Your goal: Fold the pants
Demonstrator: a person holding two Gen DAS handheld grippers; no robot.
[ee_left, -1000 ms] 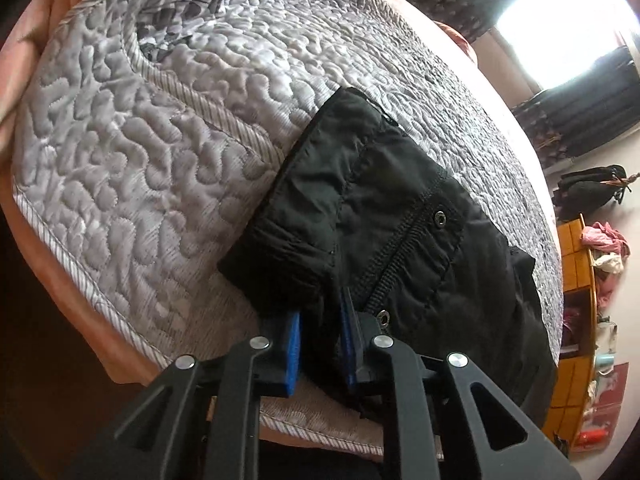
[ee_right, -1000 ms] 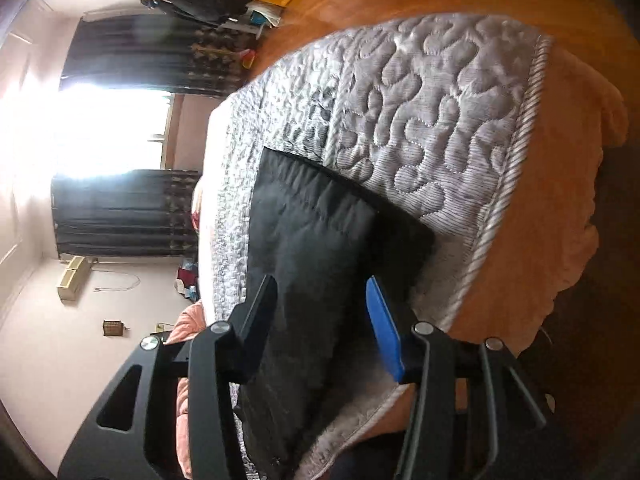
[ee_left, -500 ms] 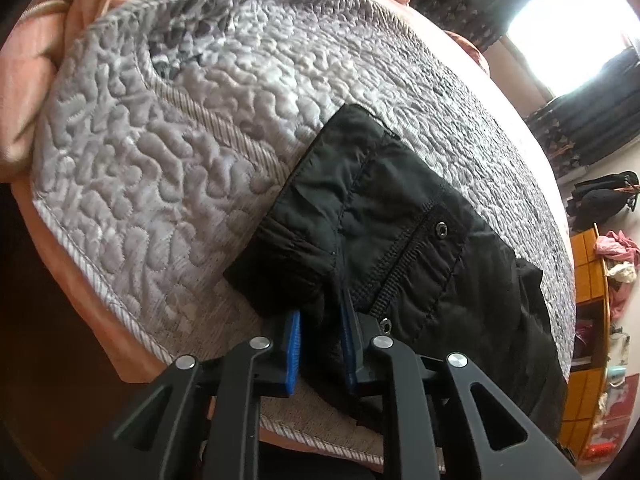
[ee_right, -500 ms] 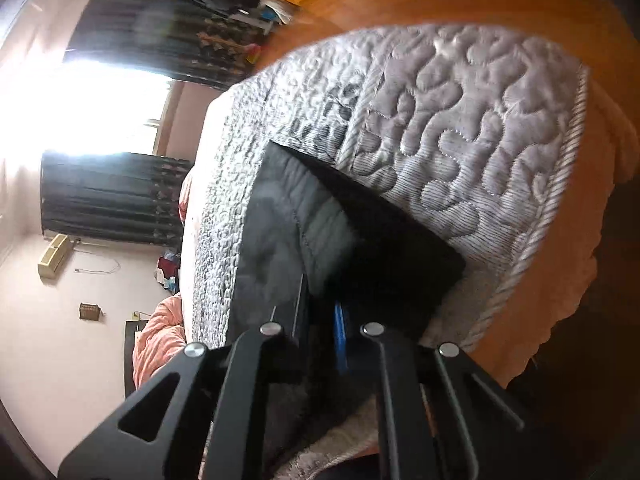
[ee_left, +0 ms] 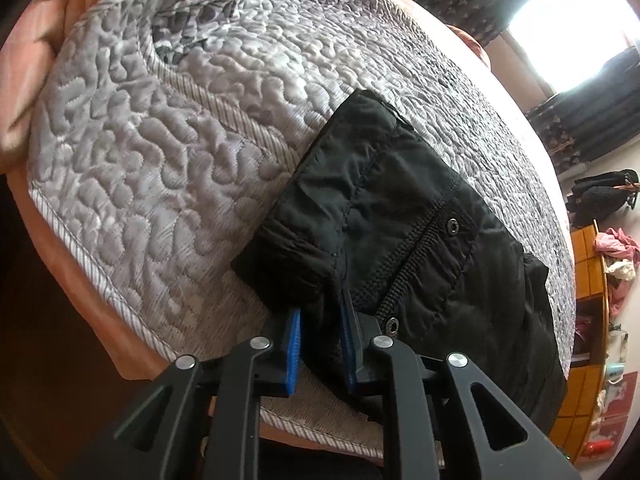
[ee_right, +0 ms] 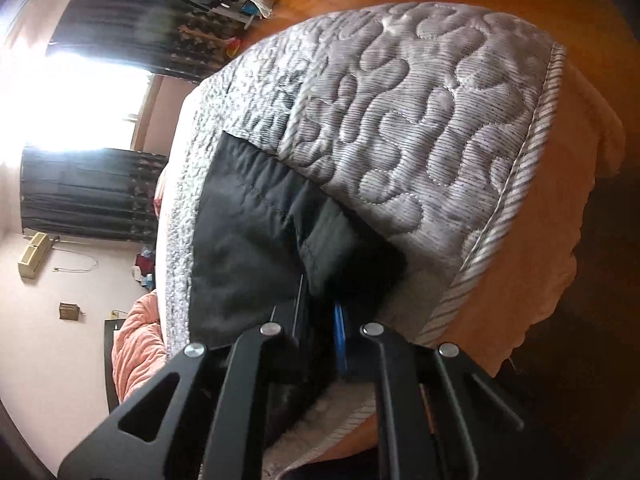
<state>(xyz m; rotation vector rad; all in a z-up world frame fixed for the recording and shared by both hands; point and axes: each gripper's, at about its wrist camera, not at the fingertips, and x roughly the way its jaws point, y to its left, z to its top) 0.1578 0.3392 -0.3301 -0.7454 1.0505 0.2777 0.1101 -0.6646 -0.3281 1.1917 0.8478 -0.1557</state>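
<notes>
Black pants (ee_left: 400, 220) lie on a grey quilted bedspread (ee_left: 160, 140) near the bed's edge. In the left wrist view the waistband end with its metal snaps faces me. My left gripper (ee_left: 320, 320) is shut on the near edge of the waistband, with black cloth pinched between the blue pads. In the right wrist view the pants (ee_right: 248, 232) show a flat leg end on the bedspread (ee_right: 420, 140). My right gripper (ee_right: 320, 320) is shut on the near corner of that leg end.
A peach blanket (ee_left: 36, 60) hangs under the bedspread at the bed's edge, and it shows in the right wrist view (ee_right: 568, 220) too. Dark curtains and a bright window (ee_right: 80, 112) are behind. Yellow shelves with clothes (ee_left: 600, 280) stand at the right.
My right gripper was open around the leg end and has shut on it. My left gripper stays shut on the waistband and has drawn back slightly.
</notes>
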